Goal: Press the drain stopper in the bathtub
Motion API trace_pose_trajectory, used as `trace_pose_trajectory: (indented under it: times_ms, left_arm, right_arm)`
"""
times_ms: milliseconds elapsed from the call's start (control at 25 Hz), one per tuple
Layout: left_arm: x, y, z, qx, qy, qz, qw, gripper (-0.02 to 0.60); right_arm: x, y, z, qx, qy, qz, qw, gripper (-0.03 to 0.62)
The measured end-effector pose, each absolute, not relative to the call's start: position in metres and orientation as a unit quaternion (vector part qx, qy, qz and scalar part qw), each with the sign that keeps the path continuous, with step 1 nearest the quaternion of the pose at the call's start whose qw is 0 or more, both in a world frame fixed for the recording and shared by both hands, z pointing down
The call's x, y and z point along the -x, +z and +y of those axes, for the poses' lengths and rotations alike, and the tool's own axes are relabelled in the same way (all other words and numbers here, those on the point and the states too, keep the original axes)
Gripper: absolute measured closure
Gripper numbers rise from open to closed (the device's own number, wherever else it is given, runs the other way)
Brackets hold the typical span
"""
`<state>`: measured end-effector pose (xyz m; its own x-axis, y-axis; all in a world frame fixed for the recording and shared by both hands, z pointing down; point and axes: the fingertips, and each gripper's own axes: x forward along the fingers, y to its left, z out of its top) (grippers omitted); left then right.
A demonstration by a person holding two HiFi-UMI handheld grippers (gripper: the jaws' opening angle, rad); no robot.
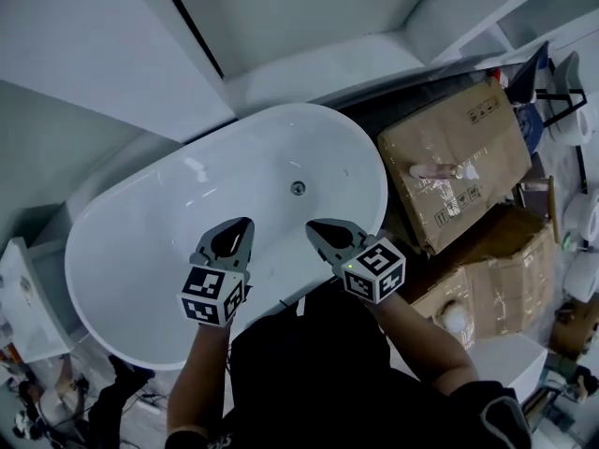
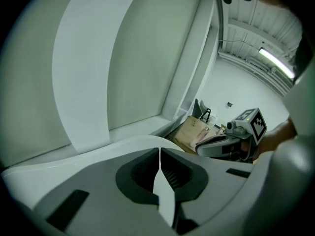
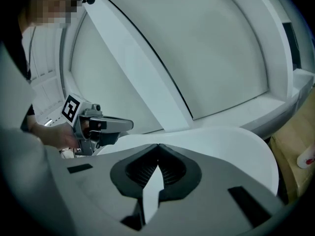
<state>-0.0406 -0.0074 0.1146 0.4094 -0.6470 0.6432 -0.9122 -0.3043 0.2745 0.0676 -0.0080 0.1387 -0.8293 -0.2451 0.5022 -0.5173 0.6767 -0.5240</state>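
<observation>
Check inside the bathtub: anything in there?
Only the drain stopper shows, on the bathtub floor. The left gripper and right gripper, both shut and empty, hang over the near side and cover part of it.

left hand-held gripper [image 1: 236, 229] closed, right hand-held gripper [image 1: 321, 229] closed

Well to the right of the right fingers [image 1: 329, 238] lies a large cardboard box [image 1: 468, 134], tilted, with a pale pink bottle [image 1: 435, 170] lying on its top. A second cardboard box [image 1: 510, 260] sits against it, nearer the person. Farther right of those fingers are white rolls [image 1: 587, 218] and a dark frame [image 1: 564, 96]. Far left of the left fingers [image 1: 231, 241] stands a white cabinet [image 1: 23, 293].
</observation>
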Motion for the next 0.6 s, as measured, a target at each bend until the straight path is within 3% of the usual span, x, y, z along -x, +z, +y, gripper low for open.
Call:
trace_pose_trajectory:
  times_ms: [600]
  left_arm:
    - [0.046,0.327,-0.050,-0.740,0.239,-0.503,0.376,0.557]
  right_arm:
    - [-0.057,0.375,-0.054,-0.202,0.385,-0.851,0.296,0.580]
